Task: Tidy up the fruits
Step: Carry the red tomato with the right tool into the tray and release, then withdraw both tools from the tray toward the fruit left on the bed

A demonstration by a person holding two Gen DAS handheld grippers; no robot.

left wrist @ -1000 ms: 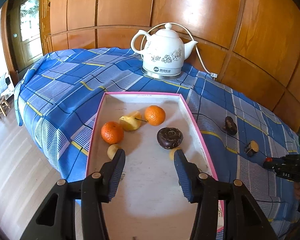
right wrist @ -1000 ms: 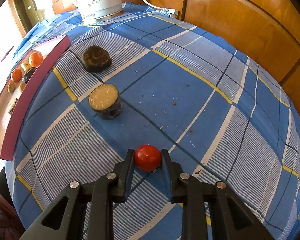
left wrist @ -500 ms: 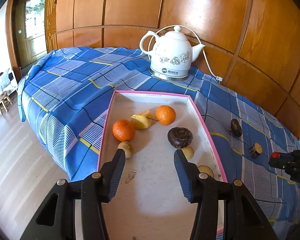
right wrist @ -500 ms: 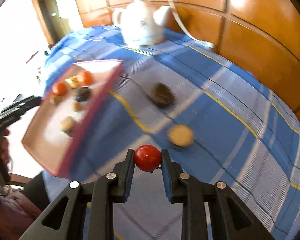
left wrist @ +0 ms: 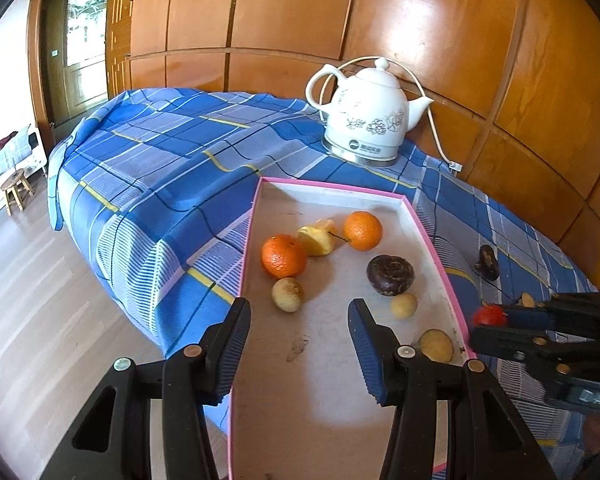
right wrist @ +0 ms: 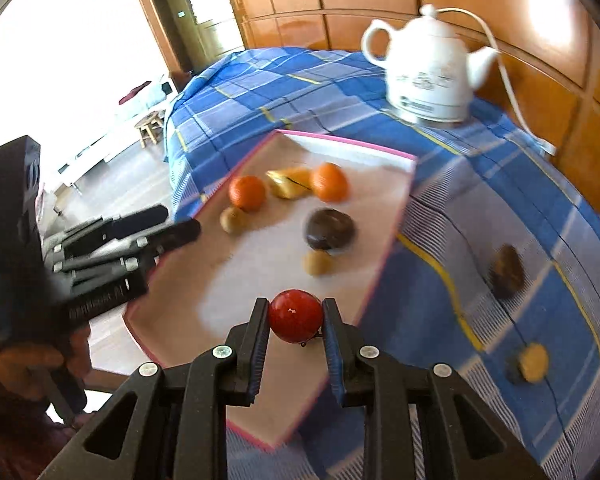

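Note:
My right gripper (right wrist: 296,316) is shut on a small red fruit (right wrist: 296,315) and holds it in the air above the near right part of the pink-rimmed tray (right wrist: 384,272). In the left wrist view the same red fruit (left wrist: 489,315) hangs just outside the tray's right rim (left wrist: 446,276). The tray holds two oranges (left wrist: 283,255), a yellow fruit piece (left wrist: 318,237), a dark round fruit (left wrist: 390,274) and small brownish fruits (left wrist: 287,294). My left gripper (left wrist: 299,334) is open and empty over the tray's near end.
A white electric kettle (left wrist: 366,120) with its cord stands behind the tray on the blue checked cloth (left wrist: 160,168). A dark fruit (right wrist: 507,270) and a cut yellow-faced fruit (right wrist: 530,362) lie on the cloth right of the tray. Wooden panelling rises behind; floor drops off left.
My right gripper has lifted the red fruit off the cloth and carried it left to above the tray. My left gripper has drawn back a little from the tray and stays open.

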